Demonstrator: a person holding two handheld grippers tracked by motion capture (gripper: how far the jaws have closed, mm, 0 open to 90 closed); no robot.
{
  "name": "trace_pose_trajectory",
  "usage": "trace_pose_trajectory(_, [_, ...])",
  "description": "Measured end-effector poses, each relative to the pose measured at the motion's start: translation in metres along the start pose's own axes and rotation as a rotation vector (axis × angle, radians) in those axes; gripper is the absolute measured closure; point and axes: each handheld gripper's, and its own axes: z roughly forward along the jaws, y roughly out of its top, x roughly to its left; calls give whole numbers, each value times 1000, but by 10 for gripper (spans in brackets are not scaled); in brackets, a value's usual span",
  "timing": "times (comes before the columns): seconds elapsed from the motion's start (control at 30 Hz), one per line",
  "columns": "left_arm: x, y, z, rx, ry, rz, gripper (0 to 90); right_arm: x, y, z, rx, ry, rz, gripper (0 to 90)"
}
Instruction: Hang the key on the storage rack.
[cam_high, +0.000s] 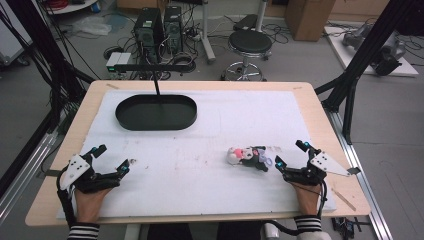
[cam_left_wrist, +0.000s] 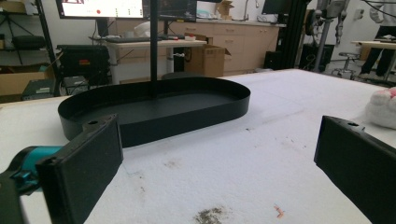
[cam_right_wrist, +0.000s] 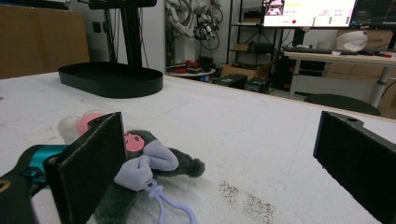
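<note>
Both tools stand apart, empty; bring the right tool (cam_high: 288, 159) squarely over the plush keychain (cam_high: 248, 157) near the worktop's right edge; left tool (cam_high: 114, 158) waits.

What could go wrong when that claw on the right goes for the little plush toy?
The right gripper stands open beside the plush toy, not around it. The soft toy could squash or slide on the white mat. Its lilac clip might snag. The black tray sits far across the table, a long carry.
</note>
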Motion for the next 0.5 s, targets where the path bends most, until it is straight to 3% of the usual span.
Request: trace_pose_trajectory(0.5, [0,0,0,-4,-1,2,17,0,0,0,0,-2,-2,16])
